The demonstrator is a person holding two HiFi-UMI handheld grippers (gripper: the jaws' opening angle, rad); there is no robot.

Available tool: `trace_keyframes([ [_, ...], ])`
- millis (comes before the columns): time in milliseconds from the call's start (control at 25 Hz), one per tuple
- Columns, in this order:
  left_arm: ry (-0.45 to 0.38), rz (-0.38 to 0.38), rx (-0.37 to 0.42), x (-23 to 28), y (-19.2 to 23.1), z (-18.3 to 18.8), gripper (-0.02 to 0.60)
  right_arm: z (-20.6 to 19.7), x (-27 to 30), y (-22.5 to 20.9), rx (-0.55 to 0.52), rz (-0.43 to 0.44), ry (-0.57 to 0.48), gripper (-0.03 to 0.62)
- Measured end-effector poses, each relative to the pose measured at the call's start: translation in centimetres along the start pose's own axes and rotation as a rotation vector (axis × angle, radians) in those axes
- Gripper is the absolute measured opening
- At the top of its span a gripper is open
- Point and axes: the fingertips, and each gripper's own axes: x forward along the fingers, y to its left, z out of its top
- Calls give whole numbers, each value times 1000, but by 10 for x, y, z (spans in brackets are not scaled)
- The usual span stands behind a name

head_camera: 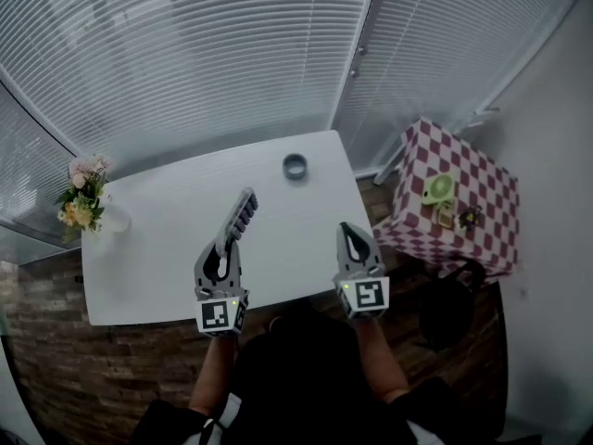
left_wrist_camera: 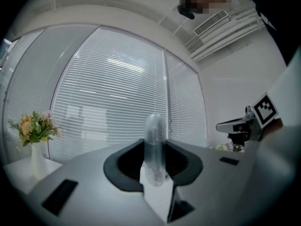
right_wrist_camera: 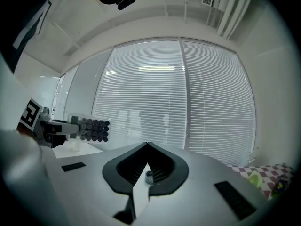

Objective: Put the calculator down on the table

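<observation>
Carry step. My left gripper (head_camera: 223,247) grips the calculator (head_camera: 239,219) by its near end, on edge above the white table (head_camera: 148,248). Right gripper (head_camera: 346,233) is pinched together, empty. Next I'd lower, lay flat, release.

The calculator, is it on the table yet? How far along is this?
Done: the calculator is picked up, clamped edge-on in the left gripper. In hand: it is held level above the white table, not resting on it. Left: lower it, let go. The right gripper is shut and empty.
</observation>
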Motion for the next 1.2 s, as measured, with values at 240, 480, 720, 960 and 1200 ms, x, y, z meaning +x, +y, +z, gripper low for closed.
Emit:
trace_keyframes([
  [240, -5, 0, 29, 32, 2, 0, 98, 0, 23, -10, 0, 11, -2, 6],
  [480, -15, -13, 60, 55, -2, 3, 97, -3, 30, -20, 6, 12, 8, 6],
  [720, -11, -17, -8, 69, 2, -5, 98, -4, 34, -26, 7, 5, 4, 5],
  [960, -24, -81, -381, 68, 6, -9, 98, -7, 36, -27, -2, -3, 15, 5],
  [1200, -22, -65, -667, 74, 19, -19, 98, -12, 33, -31, 8, 0, 29, 6],
])
